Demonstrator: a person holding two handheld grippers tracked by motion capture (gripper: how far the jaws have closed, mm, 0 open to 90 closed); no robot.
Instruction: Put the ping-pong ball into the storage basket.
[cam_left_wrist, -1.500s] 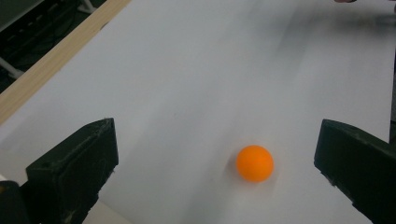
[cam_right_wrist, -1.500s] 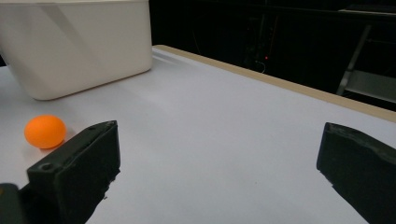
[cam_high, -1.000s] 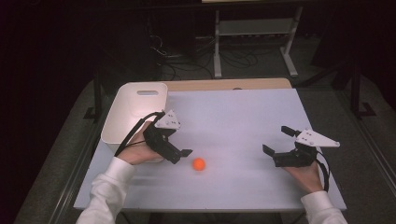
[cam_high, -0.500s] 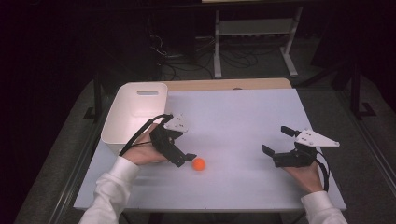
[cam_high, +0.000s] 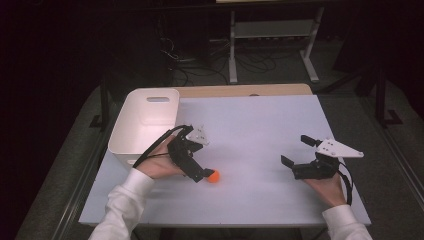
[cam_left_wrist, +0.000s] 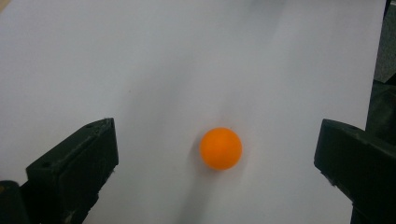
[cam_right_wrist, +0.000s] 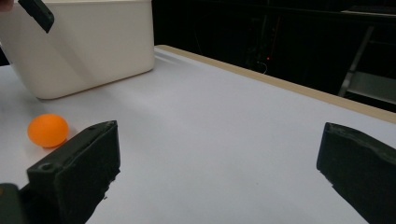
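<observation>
A small orange ball (cam_high: 214, 176) lies on the white table (cam_high: 250, 120), front and left of centre. My left gripper (cam_high: 202, 174) tilts down just left of it, open. In the left gripper view the ball (cam_left_wrist: 221, 148) rests on the table between the two widely spread jaws, touching neither. My right gripper (cam_high: 296, 151) is held open above the table's right side, with nothing between its fingers. In the right gripper view the ball (cam_right_wrist: 47, 130) shows far off at the left.
A white bin (cam_high: 145, 122) with a handle slot stands at the table's left edge, just behind the left hand; its wall (cam_right_wrist: 84, 42) faces the right gripper. Beyond the far edge are a metal stand (cam_high: 272, 35) and cables on a dark floor.
The left gripper has dropped and shifted slightly right, closing in on the ball. The ball and the right gripper have stayed where they were.
</observation>
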